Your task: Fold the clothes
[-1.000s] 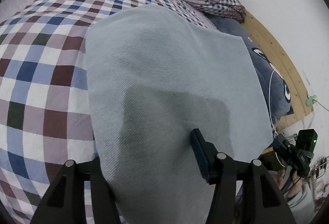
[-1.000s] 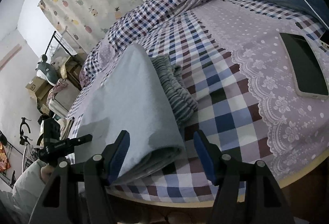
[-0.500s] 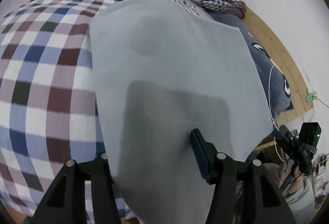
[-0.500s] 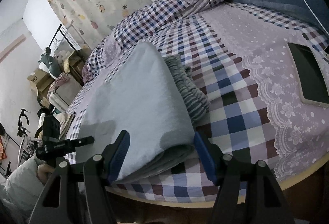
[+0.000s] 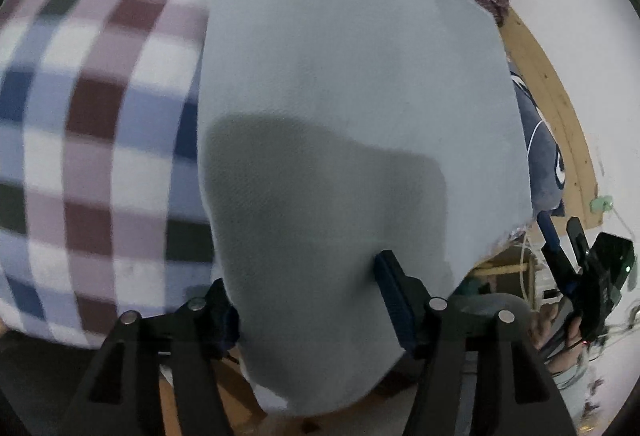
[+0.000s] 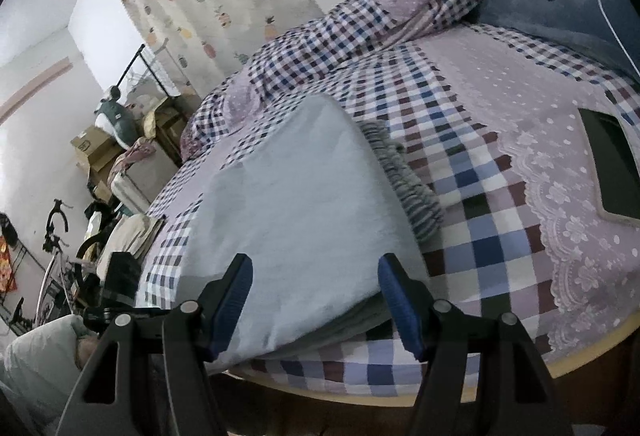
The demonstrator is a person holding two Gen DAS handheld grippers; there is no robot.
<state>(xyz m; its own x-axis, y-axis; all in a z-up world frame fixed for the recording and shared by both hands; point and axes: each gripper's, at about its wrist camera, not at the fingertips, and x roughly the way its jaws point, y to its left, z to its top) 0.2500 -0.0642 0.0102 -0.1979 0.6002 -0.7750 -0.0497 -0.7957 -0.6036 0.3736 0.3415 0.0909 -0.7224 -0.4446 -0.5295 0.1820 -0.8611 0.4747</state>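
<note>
1. A pale blue folded garment (image 6: 296, 220) lies on the bed (image 6: 500, 236), at its near edge, on the checked bedspread (image 5: 80, 108).
2. Its long axis runs from the bed's front edge away toward the rumpled checked quilt (image 6: 340, 36) at the far side; the near end hangs a little over the edge.
3. A grey ribbed band (image 6: 404, 180) shows from under the garment's right side, along that same axis.
4. The right gripper (image 6: 316, 300) stands at the garment's near end, its blue pads either side of the folded edge. The jaws are parted; whether the pads press the cloth I cannot tell.
5. The left gripper (image 5: 308, 300) is at the garment's other near corner, pointing steeply down. Its jaws are opening, with the cloth draped between them; the right pad (image 5: 394, 300) is clear to see, the left one hidden by cloth.
6. A dark tablet (image 6: 612, 164) lies on the lace-edged lilac cover, well apart from the garment to the right.
7. A navy pillow (image 6: 560, 4) rests at the headboard end.
</note>
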